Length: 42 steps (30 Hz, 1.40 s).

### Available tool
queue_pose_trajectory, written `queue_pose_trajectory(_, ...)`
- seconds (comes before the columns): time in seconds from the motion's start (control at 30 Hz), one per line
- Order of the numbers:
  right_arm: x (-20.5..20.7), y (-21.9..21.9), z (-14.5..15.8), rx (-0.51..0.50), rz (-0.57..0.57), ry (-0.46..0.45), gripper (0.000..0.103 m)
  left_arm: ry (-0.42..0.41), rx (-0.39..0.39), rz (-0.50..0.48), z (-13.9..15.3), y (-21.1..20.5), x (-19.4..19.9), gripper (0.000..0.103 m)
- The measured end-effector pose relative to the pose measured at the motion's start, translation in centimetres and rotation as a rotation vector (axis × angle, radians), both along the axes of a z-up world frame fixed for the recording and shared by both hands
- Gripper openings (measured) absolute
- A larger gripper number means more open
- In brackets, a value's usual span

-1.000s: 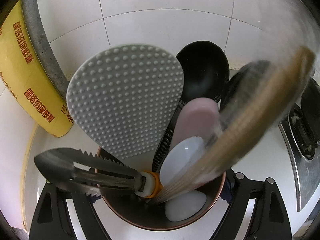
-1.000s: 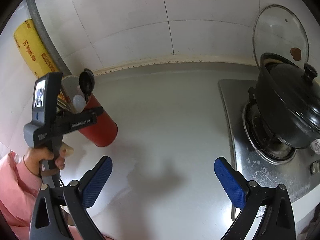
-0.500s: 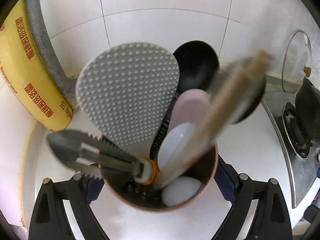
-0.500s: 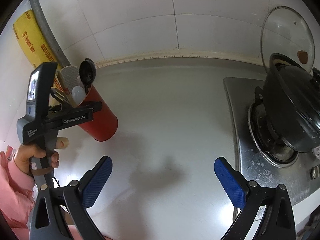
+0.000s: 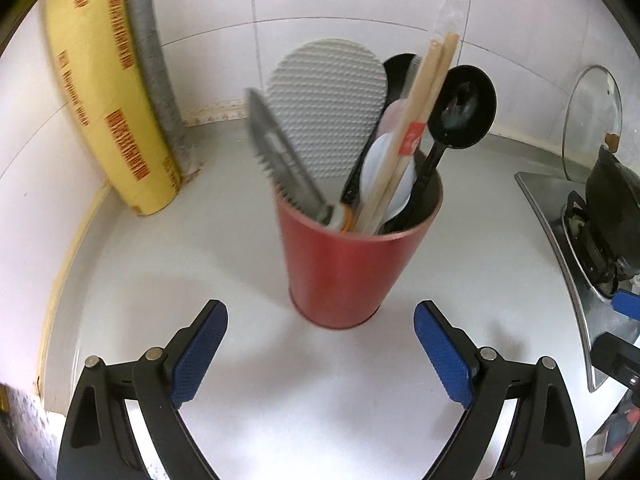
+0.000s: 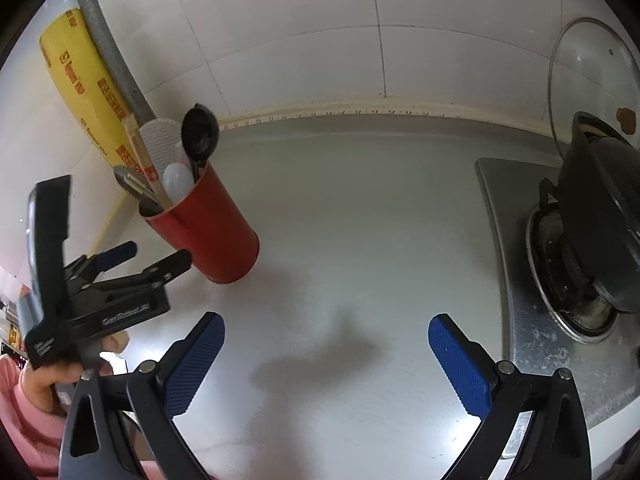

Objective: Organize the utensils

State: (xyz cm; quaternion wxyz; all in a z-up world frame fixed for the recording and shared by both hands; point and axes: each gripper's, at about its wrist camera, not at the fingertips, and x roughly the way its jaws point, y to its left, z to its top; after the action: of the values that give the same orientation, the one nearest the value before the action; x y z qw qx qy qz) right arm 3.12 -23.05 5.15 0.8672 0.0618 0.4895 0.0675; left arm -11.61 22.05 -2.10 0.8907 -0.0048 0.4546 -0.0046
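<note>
A red utensil cup (image 5: 344, 264) stands upright on the grey counter. It holds a dimpled grey rice paddle (image 5: 324, 100), a black ladle (image 5: 460, 108), wrapped wooden chopsticks (image 5: 416, 124), serrated metal tongs (image 5: 276, 160) and white and pink spoons (image 5: 384, 168). My left gripper (image 5: 320, 354) is open and empty, a little in front of the cup. The right wrist view shows the cup (image 6: 208, 228) at the left with the left gripper (image 6: 140, 258) beside it. My right gripper (image 6: 326, 364) is open and empty over bare counter.
A yellow cling-wrap box (image 5: 104, 92) and a grey pipe (image 5: 154, 48) stand in the left corner. A gas stove (image 6: 568, 280) with a black pot (image 6: 600, 216) and a glass lid (image 6: 592, 76) leaning on the wall is at the right.
My left gripper has let go of the cup and pulled back and down from it. The chopsticks have settled upright in the cup. The right gripper has hardly moved.
</note>
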Motion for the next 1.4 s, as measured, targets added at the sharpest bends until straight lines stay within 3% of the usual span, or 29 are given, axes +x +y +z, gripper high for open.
queue_pose_trajectory(0.23, -0.4, 1.0, -1.7, -0.004, 0.005, 0.017, 0.103, -0.029, -0.018, 0.008, 0.9, 2.1, -4.4, 0.095)
queue_pose_trajectory(0.5, -2.1, 2.0, -3.5, -0.045, 0.019, 0.019, 0.103, -0.018, -0.008, 0.005, 1.3, 1.7, -6.4, 0.095)
queue_pose_trajectory(0.8, -3.9, 0.6, -4.0, -0.063, -0.015, 0.021, 0.103, 0.047, 0.074, 0.015, -0.5, 1.0, -5.9, 0.095)
queue_pose_trajectory(1.4, -5.9, 0.4, -3.0, -0.102, -0.035, 0.019, 0.103, 0.069, 0.061, 0.043, -1.2, 2.3, -6.8, 0.095)
